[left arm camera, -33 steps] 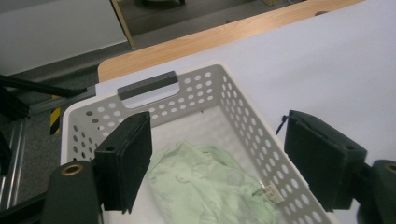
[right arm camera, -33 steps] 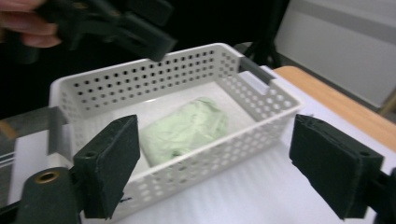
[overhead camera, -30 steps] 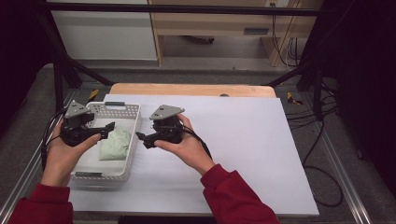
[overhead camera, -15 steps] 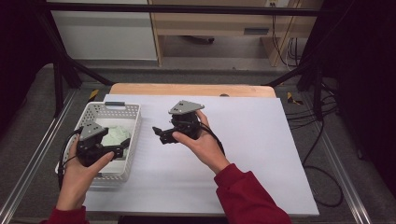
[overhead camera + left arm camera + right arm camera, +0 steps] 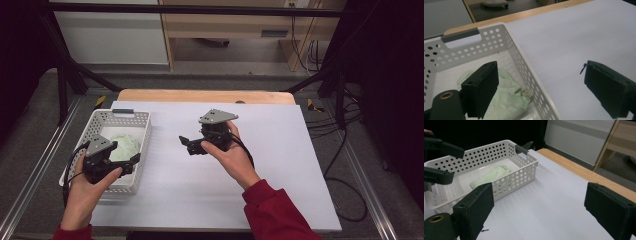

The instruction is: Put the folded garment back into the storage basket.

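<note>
Pale green cloth point(image 5: 125, 145) lies folded inside the white perforated basket point(image 5: 141, 118) at the table's left. Left gripper point(image 5: 131, 163) hangs over the basket's near end, jaws spread wide, empty. Right gripper point(image 5: 186, 145), over bare white table point(image 5: 280, 150), also gapes, holding nothing. Placing looks done; only withdrawal seems left.

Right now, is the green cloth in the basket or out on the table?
In. The green cloth lies bunched on the floor of the white basket, inside its walls; no jaws touch it.
</note>
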